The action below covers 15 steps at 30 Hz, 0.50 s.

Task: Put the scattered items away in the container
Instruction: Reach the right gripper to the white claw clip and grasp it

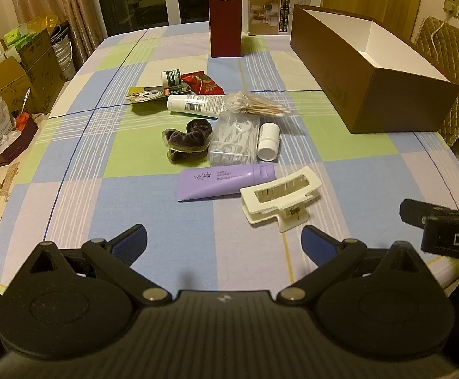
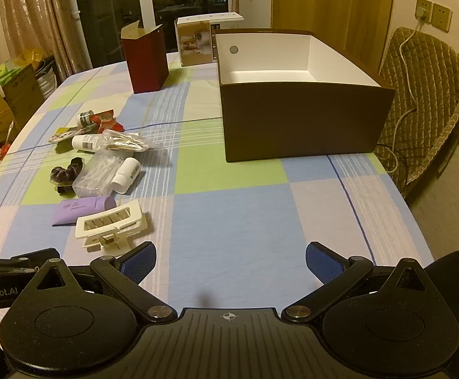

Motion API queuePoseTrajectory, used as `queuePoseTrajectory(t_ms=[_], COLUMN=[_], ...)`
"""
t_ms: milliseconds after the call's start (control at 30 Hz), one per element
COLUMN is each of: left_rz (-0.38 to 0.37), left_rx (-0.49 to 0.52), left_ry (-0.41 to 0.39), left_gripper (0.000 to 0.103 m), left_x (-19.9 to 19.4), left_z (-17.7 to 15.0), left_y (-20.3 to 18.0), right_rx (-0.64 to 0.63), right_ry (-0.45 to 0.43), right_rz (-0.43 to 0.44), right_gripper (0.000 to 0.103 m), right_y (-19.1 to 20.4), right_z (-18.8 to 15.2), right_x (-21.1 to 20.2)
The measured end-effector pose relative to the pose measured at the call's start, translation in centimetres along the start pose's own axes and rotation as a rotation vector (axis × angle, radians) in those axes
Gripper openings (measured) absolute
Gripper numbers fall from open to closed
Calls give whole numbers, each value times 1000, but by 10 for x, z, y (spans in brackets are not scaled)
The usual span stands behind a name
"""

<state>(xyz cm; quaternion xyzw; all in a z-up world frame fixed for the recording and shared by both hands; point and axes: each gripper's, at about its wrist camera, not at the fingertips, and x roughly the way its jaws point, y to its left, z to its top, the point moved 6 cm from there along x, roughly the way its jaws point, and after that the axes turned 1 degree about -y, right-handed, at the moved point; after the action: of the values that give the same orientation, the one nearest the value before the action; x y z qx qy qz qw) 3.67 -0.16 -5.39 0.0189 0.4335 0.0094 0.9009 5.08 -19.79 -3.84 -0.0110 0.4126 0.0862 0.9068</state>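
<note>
Scattered on the checked tablecloth lie a cream hair claw clip (image 1: 280, 197) (image 2: 111, 222), a purple tube (image 1: 224, 181) (image 2: 82, 210), a small white bottle (image 1: 269, 142) (image 2: 126, 175), a clear bag of floss picks (image 1: 234, 137), a dark scrunchie (image 1: 186, 135), a bag of cotton swabs (image 1: 254, 102), a white tube (image 1: 196, 105) and small packets (image 1: 202, 83). The open brown box (image 1: 368, 94) (image 2: 302, 120) with a white inside stands at the right, empty. My left gripper (image 1: 224, 243) is open just short of the clip. My right gripper (image 2: 231, 265) is open over bare cloth.
A dark red carton (image 1: 225, 25) (image 2: 145, 61) and a white printed box (image 1: 273, 11) (image 2: 198, 41) stand at the table's far end. Cardboard boxes (image 1: 24, 72) crowd the left side. A quilted chair (image 2: 425, 104) is at the right edge.
</note>
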Motion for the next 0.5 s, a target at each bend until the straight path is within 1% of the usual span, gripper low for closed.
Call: queuePoseTrajectory(t_ms=[300, 400, 500], left_rz=[17, 18, 29], left_rx=[-37, -43, -23], left_ry=[-8, -35, -72], left_gripper=[102, 102, 102], left_x=[1, 0, -1], left_z=[11, 22, 37], left_y=[6, 9, 14], right_rx=[-9, -10, -16], right_ry=[1, 6, -1], right_rz=[15, 26, 45], right_gripper=[103, 103, 103], right_y=[3, 6, 11], right_z=[-2, -2, 0], right_x=[3, 5, 5])
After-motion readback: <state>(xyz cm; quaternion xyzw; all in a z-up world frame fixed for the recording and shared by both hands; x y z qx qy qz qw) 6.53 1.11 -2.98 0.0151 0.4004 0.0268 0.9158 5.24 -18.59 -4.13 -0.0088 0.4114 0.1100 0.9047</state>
